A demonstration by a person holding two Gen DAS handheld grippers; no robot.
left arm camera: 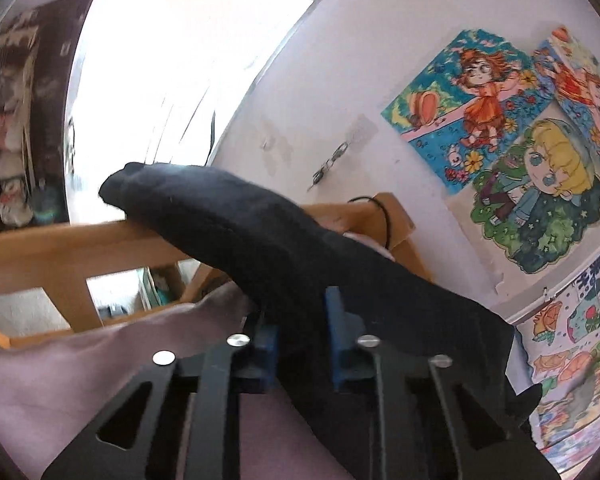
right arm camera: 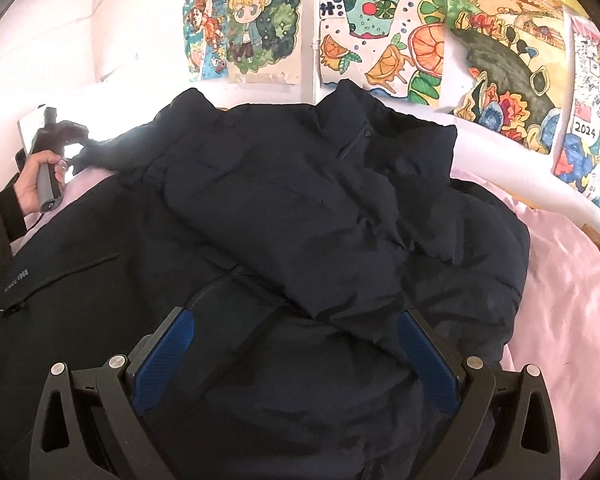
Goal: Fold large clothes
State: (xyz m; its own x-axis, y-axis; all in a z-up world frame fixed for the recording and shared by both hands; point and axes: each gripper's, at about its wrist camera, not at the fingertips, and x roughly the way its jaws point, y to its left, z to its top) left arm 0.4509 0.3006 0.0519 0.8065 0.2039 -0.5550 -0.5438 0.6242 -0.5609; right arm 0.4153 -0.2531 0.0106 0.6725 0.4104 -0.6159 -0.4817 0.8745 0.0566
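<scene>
A large dark navy padded jacket (right arm camera: 300,208) lies spread on a pink bedsheet (right arm camera: 564,320), one sleeve folded across its front. My right gripper (right arm camera: 296,344) is open and hovers just above the jacket's lower part, blue pads (right arm camera: 168,344) wide apart. My left gripper (left arm camera: 302,332) is shut on the jacket's other sleeve (left arm camera: 236,220) and holds it raised above the bed. In the right wrist view the left gripper (right arm camera: 70,136) shows at the far left, held by a hand, with the dark cuff in it.
A wooden bed rail (left arm camera: 80,248) runs behind the lifted sleeve. Colourful drawings (right arm camera: 380,32) cover the white wall beyond the bed. A bright window (left arm camera: 172,80) is at the left. Pink sheet lies to the right of the jacket.
</scene>
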